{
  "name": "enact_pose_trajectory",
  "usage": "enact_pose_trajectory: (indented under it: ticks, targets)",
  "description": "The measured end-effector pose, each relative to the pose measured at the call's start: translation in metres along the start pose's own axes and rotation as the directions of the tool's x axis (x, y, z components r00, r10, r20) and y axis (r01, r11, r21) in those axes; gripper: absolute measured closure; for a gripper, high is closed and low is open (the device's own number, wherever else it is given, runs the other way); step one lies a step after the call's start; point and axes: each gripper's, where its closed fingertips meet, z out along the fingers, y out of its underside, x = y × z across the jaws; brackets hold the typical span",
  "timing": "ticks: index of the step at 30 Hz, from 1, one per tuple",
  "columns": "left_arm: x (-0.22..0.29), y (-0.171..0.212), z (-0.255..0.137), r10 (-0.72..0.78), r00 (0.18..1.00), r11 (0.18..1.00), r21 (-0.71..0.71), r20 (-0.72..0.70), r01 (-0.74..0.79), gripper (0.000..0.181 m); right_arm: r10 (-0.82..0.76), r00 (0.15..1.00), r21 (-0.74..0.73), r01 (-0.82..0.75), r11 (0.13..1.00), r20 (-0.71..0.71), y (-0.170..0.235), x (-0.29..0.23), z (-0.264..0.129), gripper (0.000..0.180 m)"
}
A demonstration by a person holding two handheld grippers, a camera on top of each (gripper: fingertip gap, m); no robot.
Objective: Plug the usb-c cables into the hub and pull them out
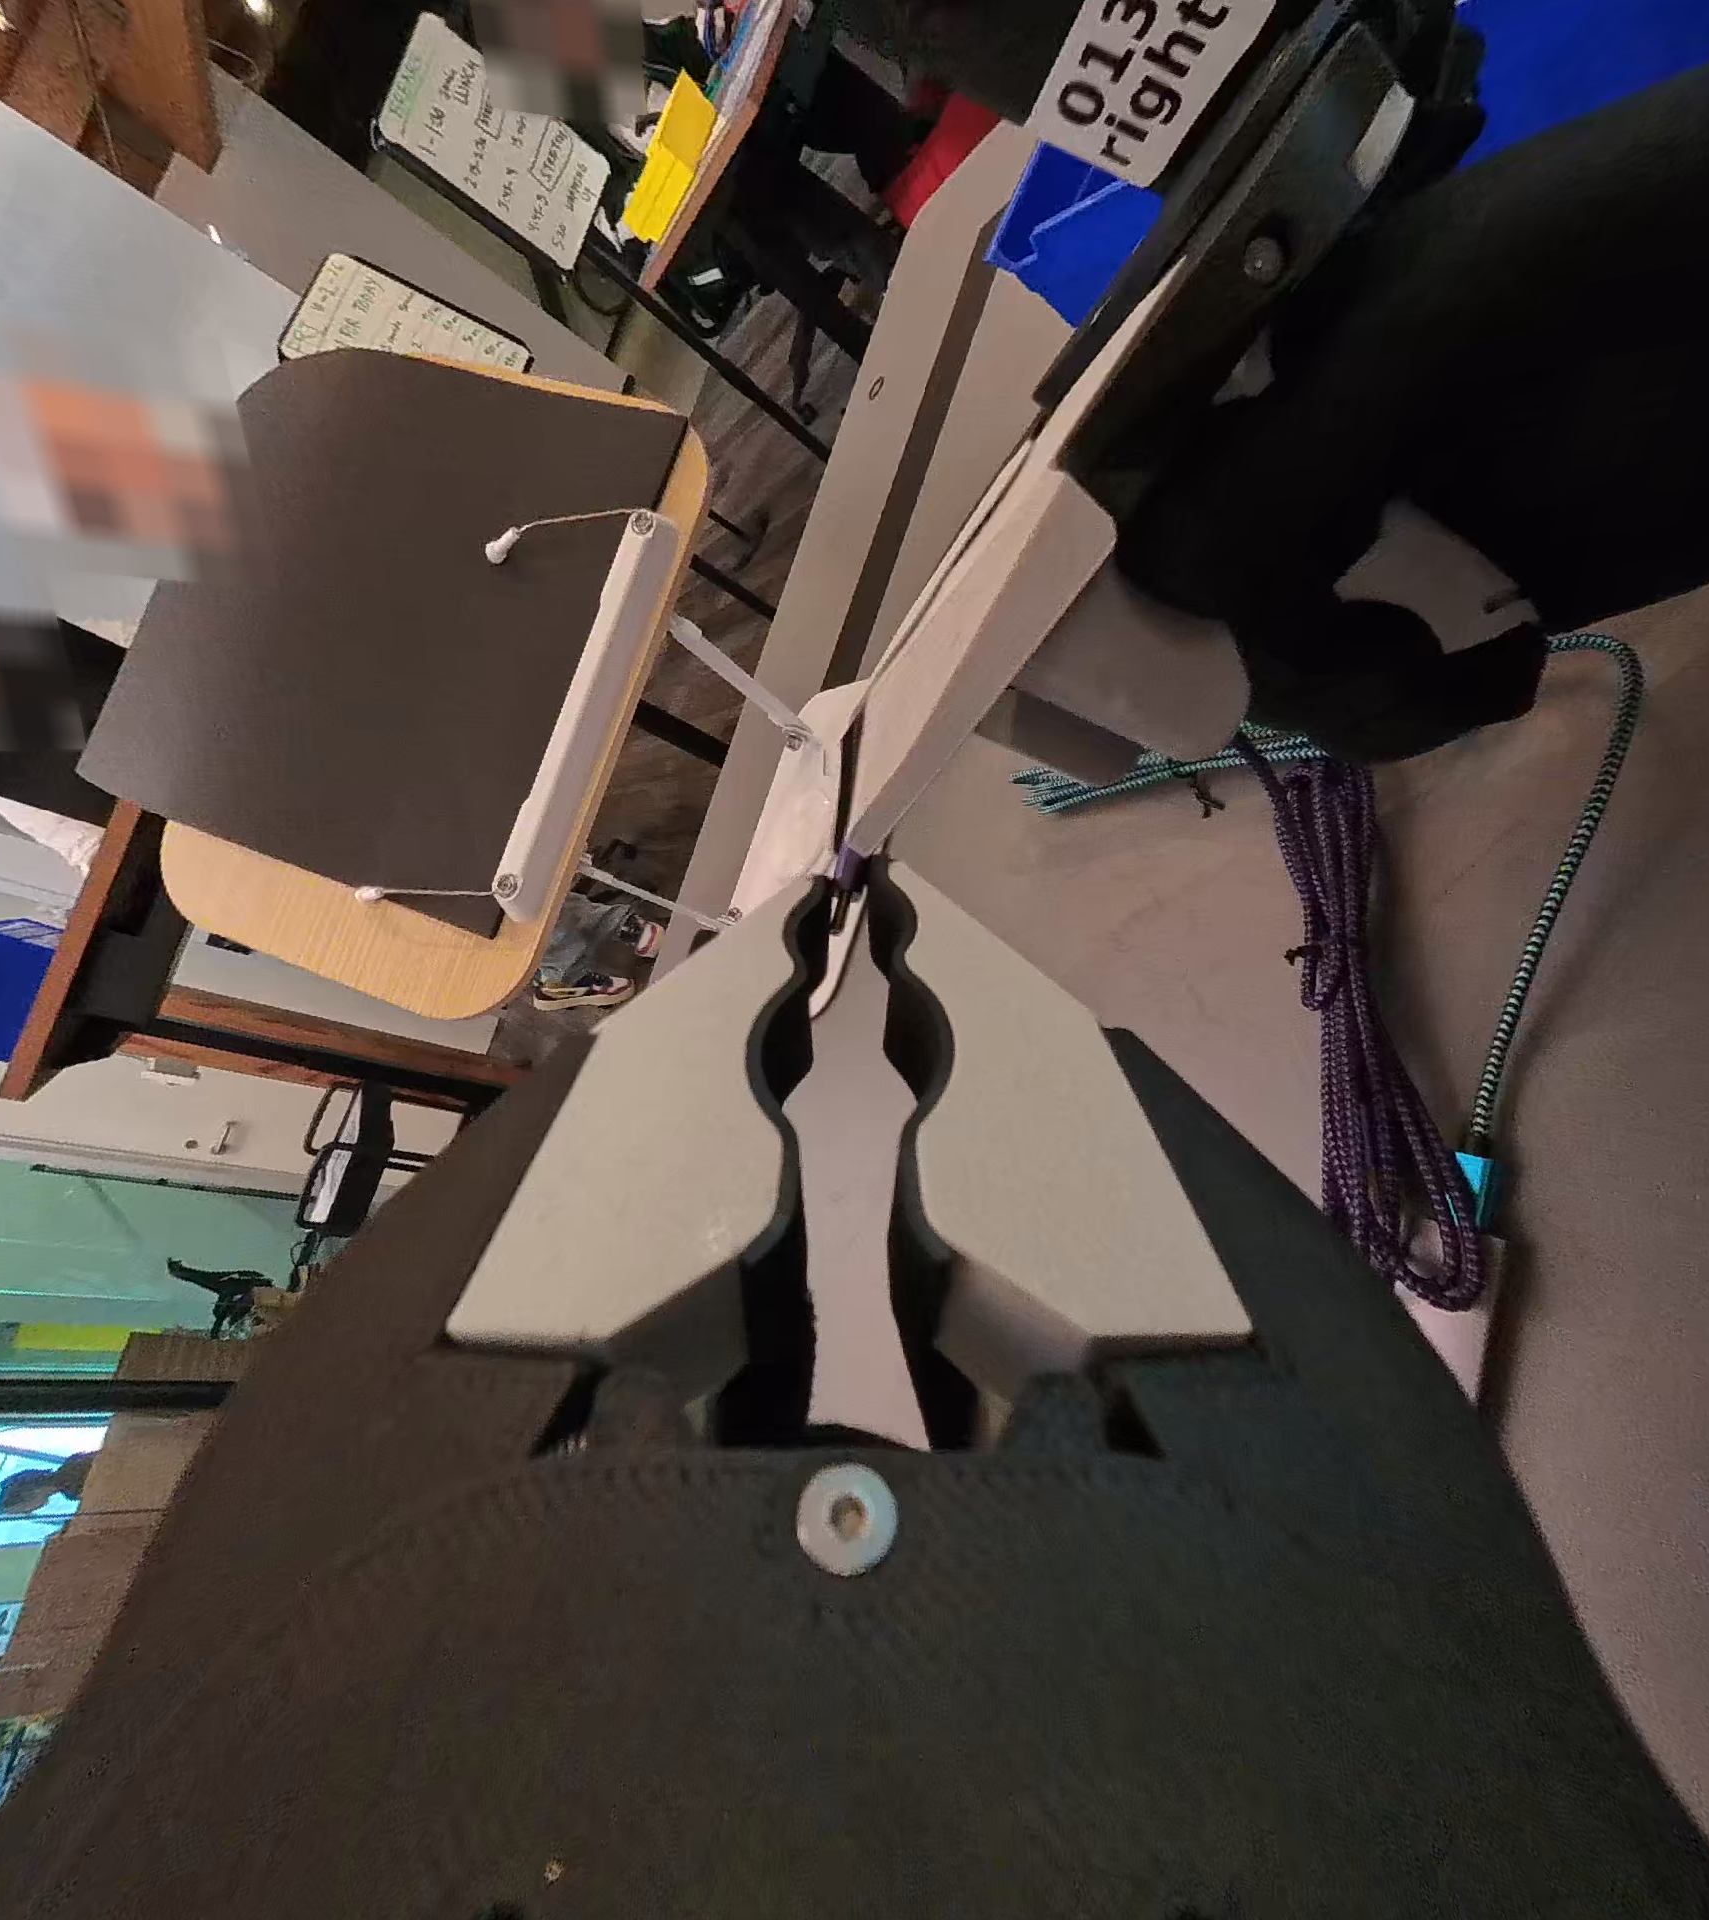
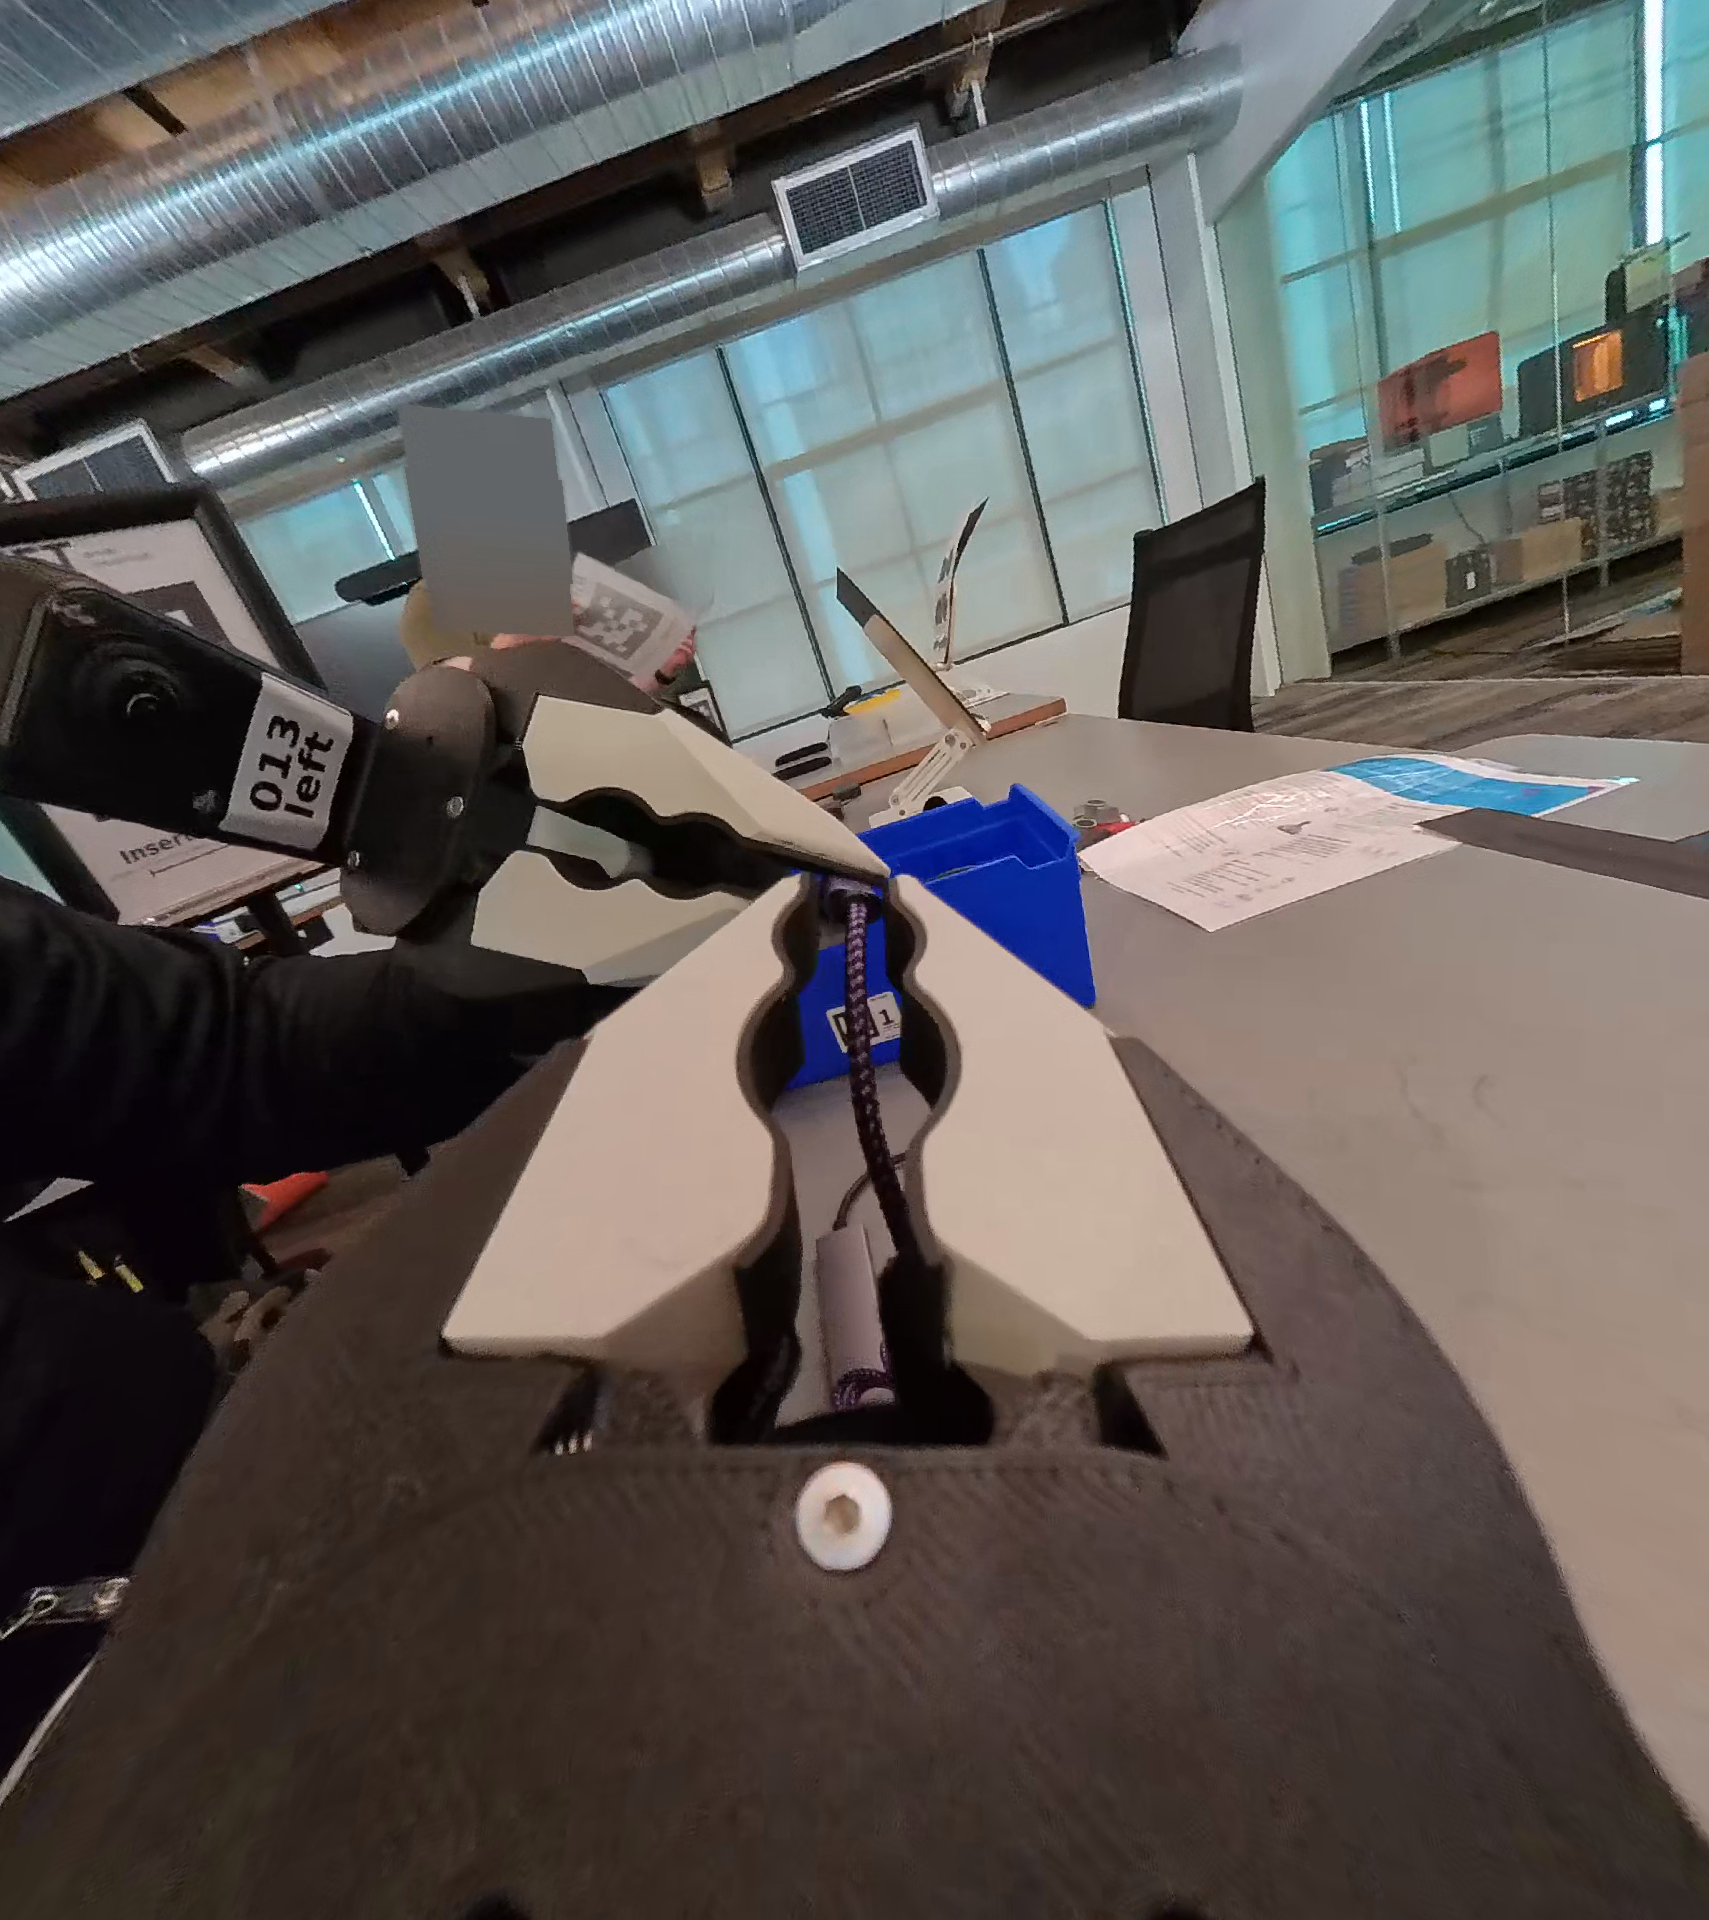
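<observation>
Here, the purple braided cable's plug is pinched at the fingers of both the right gripper and left gripper; a blue bin, contents hidden, is seen on the worktop.

L gripper tilted hard sideways, tips pinched nearly together. R gripper roughly level, tips likewise nearly closed. Both sets of tips meet at one spot, touching, R coming in across L. Black-sleeved arm behind L gripper.
</observation>
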Motion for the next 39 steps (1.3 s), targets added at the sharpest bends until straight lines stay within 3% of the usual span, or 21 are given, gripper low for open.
enact_pose_trajectory:
  ticks: [17,33,39]
  targets:
    - [-0.004,-0.004,0.0,0.057,0.994,0.998,0.009,0.099,-0.058,0.176,0.143,0.986,0.022,-0.145,0.989,0.083,-0.002,-0.003,-0.003,0.171]
    - [0.0,-0.001,0.004,0.088,0.993,0.996,-0.002,0.084,-0.088,0.176,0.103,0.994,-0.013,-0.102,0.995,0.039,0.001,0.0,-0.004,0.172]
    - [-0.002,0.011,-0.001,0.006,1.0,1.0,-0.021,0.015,-0.005,0.154,0.072,0.997,-0.016,-0.072,0.997,-0.006,0.0,0.006,-0.006,0.171]
